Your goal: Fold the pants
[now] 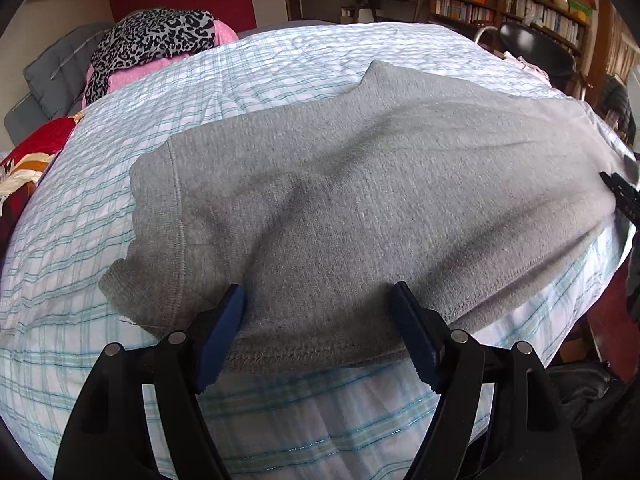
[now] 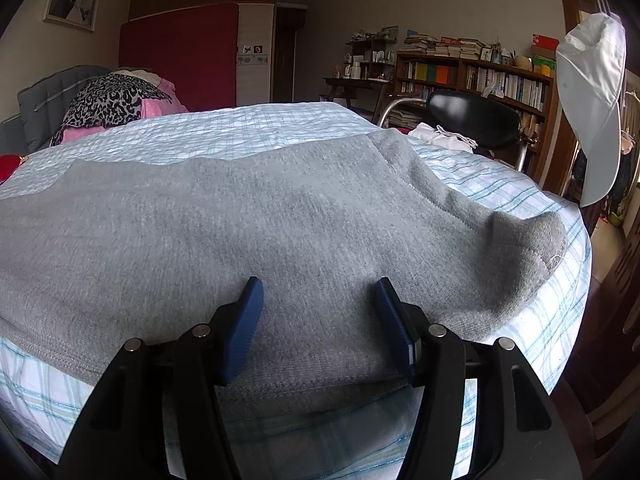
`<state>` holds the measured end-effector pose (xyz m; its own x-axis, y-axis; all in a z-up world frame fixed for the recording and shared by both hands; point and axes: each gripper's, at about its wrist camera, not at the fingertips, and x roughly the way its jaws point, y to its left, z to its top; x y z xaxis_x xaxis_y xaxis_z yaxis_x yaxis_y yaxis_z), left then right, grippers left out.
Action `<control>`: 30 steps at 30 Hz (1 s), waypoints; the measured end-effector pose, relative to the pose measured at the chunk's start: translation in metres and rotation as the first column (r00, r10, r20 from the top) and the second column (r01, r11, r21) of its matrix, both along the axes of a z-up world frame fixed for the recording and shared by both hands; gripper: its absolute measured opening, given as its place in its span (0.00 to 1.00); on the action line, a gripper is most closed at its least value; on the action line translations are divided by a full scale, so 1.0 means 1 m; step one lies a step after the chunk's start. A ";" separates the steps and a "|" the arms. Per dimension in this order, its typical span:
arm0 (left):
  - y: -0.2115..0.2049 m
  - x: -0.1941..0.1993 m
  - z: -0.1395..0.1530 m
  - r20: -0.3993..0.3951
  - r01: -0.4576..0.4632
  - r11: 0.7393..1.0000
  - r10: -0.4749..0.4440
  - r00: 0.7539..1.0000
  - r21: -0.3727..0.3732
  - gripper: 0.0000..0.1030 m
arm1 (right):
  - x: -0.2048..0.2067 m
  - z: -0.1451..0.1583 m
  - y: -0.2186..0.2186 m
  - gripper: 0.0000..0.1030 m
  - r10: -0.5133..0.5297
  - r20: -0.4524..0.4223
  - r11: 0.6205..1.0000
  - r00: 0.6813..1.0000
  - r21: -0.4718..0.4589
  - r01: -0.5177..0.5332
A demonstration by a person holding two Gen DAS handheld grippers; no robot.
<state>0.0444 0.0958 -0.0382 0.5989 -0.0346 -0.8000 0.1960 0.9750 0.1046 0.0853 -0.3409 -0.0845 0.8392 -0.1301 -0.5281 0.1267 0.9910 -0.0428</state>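
Grey sweatpants (image 1: pixel 360 200) lie spread across the bed with the blue-checked sheet (image 1: pixel 240 80). My left gripper (image 1: pixel 320 292) is open, its blue pads either side of the near hem by the left end of the pants. My right gripper (image 2: pixel 318 284) is open over the near edge of the pants (image 2: pixel 240 220) towards their right end, where a bunched cuff (image 2: pixel 528 240) sits. The right gripper's tip shows at the right edge of the left wrist view (image 1: pixel 624 196).
A leopard-print cloth on pink bedding (image 1: pixel 152 40) lies at the head of the bed. A red cloth (image 1: pixel 36 156) lies at the left edge. A black chair (image 2: pixel 472 116) and bookshelves (image 2: pixel 472 76) stand beyond the bed. A white cap (image 2: pixel 596 100) hangs at right.
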 end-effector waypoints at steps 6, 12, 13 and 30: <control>-0.005 -0.001 0.010 0.035 -0.010 1.000 0.010 0.999 -0.002 0.72 | -0.001 0.003 0.000 0.59 -0.019 -0.009 1.000 1.000 0.015 0.020; -0.025 -0.008 0.022 0.071 0.061 0.998 -0.058 0.996 -0.031 0.72 | -0.023 0.032 0.033 0.59 0.143 0.077 0.986 0.987 0.070 -0.148; -0.029 -0.009 0.023 0.073 0.081 0.996 -0.078 0.994 -0.037 0.72 | -0.027 0.035 0.044 0.59 0.206 0.086 0.973 0.975 0.083 -0.213; -0.072 -0.003 0.000 0.049 0.226 0.974 -0.227 0.973 0.018 0.72 | -0.029 0.022 0.182 0.59 0.700 -0.047 0.705 0.712 -0.106 -0.701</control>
